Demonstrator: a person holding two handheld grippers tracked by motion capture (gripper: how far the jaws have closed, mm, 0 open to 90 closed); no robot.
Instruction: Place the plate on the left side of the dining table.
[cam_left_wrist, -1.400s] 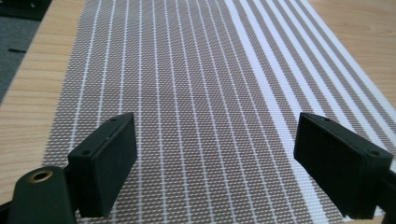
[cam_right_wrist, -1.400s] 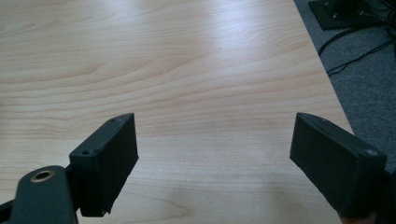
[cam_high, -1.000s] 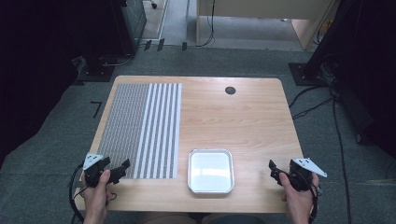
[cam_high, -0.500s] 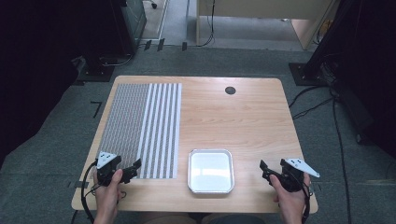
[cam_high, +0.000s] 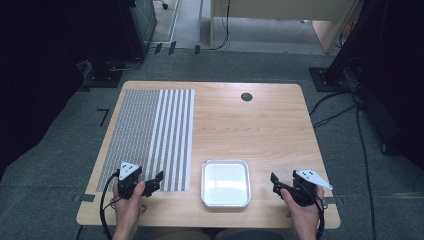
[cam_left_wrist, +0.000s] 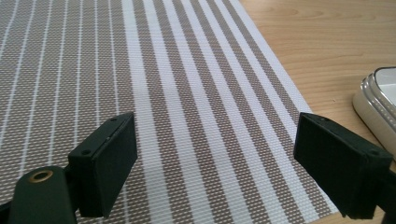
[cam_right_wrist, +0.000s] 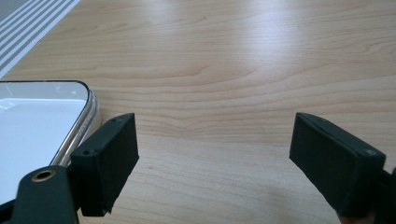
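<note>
A square white tray (cam_high: 225, 183) with a metal rim lies empty near the table's front edge, between my two hands. My left gripper (cam_high: 159, 181) is open over the near right corner of a striped brown-and-white placemat (cam_high: 150, 135), nothing between its jaws. In the left gripper view (cam_left_wrist: 215, 170) the placemat (cam_left_wrist: 177, 93) runs under the jaws and the tray's rim (cam_left_wrist: 373, 100) shows at the right. My right gripper (cam_high: 275, 181) is open, low over bare wood right of the tray. In the right gripper view (cam_right_wrist: 215, 165) the tray (cam_right_wrist: 37, 121) sits at the left.
The wooden table (cam_high: 250, 125) has a round black cable hole (cam_high: 246, 97) at the back. Cables (cam_high: 340, 115) and dark equipment stands stand on the grey carpet around the table. Bare wood stretches between the placemat and the right edge.
Both hands have moved inward and forward over the table: the left gripper onto the placemat's corner, the right gripper in from the table's right edge toward the tray. Both stay open.
</note>
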